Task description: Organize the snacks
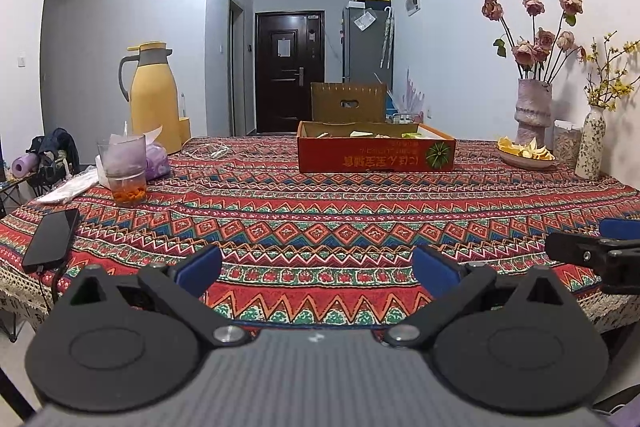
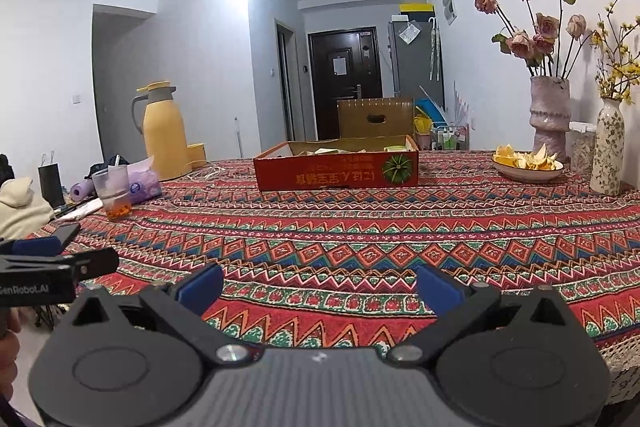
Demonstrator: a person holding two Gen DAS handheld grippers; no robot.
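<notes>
Patterned tablecloth is carrying one shallow red cardboard box at its far middle, pale packets showing just over the rim, contents otherwise hidden. Left gripper and right gripper are hovering low at the near edge, jaws spread, holding nothing. Whether sorting is ahead or finished is unclear; any approach is wanting height to clear the box wall, keeping off the glass and phone

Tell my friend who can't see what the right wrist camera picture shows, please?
The open right gripper hovers, holding nothing, over a table with a bright zigzag tablecloth. Farther back sits a shallow red cardboard box, with a yellow thermos jug to the left and a bowl of orange peels to the right.
</notes>
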